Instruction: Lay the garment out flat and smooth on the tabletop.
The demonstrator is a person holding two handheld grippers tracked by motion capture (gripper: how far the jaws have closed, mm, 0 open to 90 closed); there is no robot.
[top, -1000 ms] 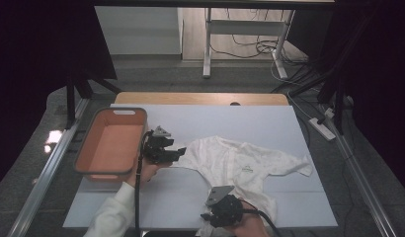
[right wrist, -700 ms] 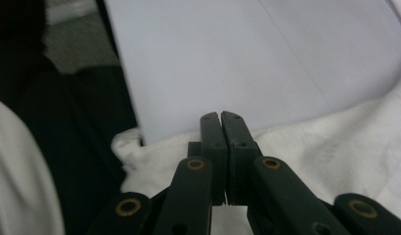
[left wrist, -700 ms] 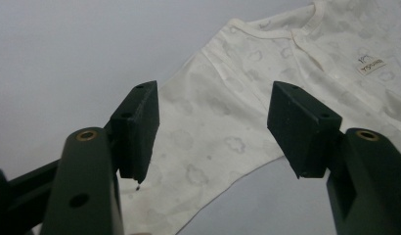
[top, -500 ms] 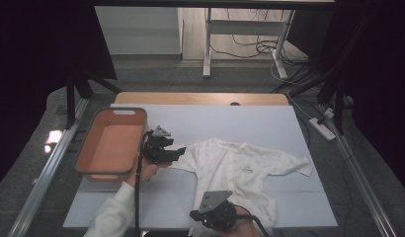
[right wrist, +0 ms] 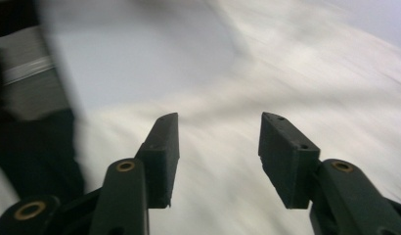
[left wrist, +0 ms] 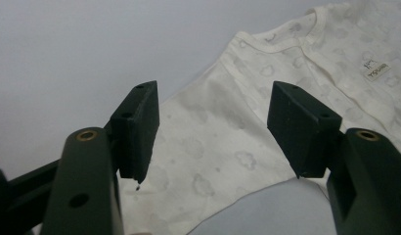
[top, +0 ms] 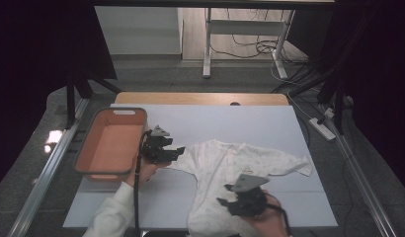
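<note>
With the garment (top: 235,168) flat on the table (top: 250,123) and both my left gripper (left wrist: 211,129) and right gripper (right wrist: 218,156) released above it, closing too shallow risks pinching one layer, bunching the cloth.

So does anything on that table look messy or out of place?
Only mildly. The white baby top lies spread but rumpled, and its lower hem runs off the near edge of the table. The orange bin sits straight at the left. Nothing looks spilled or torn.
</note>
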